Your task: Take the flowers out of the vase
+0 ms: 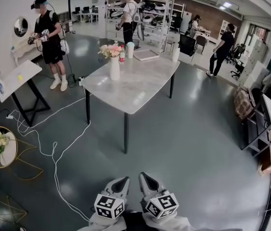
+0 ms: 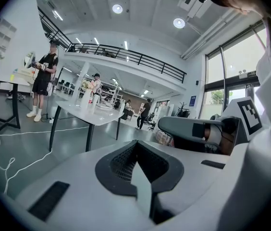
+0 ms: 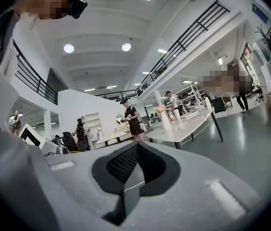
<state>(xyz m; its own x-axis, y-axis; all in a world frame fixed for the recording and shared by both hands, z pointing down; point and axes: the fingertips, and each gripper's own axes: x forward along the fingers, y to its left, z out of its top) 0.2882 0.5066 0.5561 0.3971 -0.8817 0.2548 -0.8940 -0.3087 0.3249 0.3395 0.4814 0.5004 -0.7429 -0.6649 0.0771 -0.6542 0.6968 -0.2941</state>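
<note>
Grey table (image 1: 140,88): one. On it: one white vase (image 1: 114,70), one bunch of flowers (image 1: 111,50), one white cup (image 1: 130,50), one flat tray (image 1: 146,55). People, four: one person (image 1: 49,37) left of the table, one person (image 1: 128,18) behind it, one person (image 1: 194,25) and one more person (image 1: 222,47) beyond its right end. Grippers, two, well in front of the table: left gripper (image 1: 121,183), right gripper (image 1: 147,179). One white cable (image 1: 54,153) on the floor left of the table.

Left gripper (image 1: 121,182) low in head view, jaws pressed together, right gripper (image 1: 147,179) just beside it, jaws likewise together, both pointing forward, roughly parallel
</note>
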